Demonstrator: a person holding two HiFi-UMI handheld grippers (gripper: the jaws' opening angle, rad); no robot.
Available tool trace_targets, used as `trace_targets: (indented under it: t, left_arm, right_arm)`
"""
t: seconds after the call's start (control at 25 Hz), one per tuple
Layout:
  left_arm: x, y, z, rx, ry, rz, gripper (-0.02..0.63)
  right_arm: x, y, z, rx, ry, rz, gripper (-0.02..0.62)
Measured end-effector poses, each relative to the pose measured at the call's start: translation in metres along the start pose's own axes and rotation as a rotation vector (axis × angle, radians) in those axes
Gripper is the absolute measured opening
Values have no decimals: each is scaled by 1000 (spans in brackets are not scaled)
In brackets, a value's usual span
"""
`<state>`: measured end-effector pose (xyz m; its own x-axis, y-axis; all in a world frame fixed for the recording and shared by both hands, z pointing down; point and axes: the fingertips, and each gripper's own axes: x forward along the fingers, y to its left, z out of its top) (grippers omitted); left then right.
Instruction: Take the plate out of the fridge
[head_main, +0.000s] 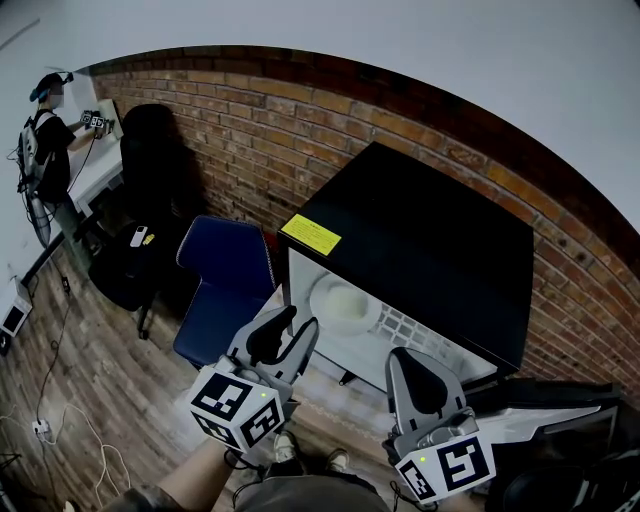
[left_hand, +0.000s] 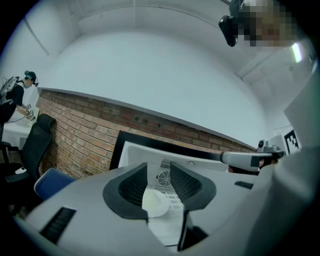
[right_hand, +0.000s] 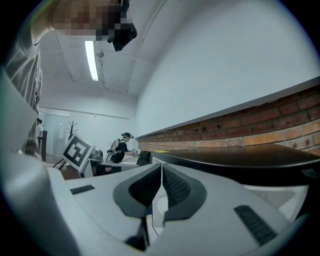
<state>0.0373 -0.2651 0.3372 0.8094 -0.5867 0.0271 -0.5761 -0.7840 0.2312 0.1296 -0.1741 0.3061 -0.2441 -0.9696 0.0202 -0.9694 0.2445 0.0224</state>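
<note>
At the far left a person (head_main: 48, 125) stands at a white desk (head_main: 92, 172) by the brick wall (head_main: 260, 130). A black office chair (head_main: 150, 165) stands next to the desk. Nearer the middle is a blue chair (head_main: 225, 285), on the wooden floor (head_main: 90, 370), just left of the fridge.

The left gripper (head_main: 302, 318) is held level in front of the open fridge (head_main: 430, 240). Its own view shows its jaws (left_hand: 158, 167) spread apart with nothing pinched between them. The white plate (left_hand: 156, 202) shows through the gap, farther in.

The fridge is black, with a yellow sticker (head_main: 311, 234) on its top near the front left corner. Its inside is white. The plate (head_main: 345, 303) lies inside the fridge, on the left part of a white wire shelf (head_main: 425, 335). It sits just beyond the left gripper's tips and neither gripper touches it.

The right gripper (head_main: 408, 358) is to the right of the left one and a little nearer the person, in front of the shelf. In its own view its jaws (right_hand: 161, 167) are pressed together tip to tip and hold nothing.

At the far right the fridge door (head_main: 555, 415) stands swung open, its pale inner face turned towards the grippers.
</note>
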Motion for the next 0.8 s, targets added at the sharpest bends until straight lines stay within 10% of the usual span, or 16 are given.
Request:
trace_targets:
  t: [0.8]
  left_arm:
    - [40,40,-85,-445,135,-11,204]
  right_arm:
    - [25,0,-21,-2,74,40,31]
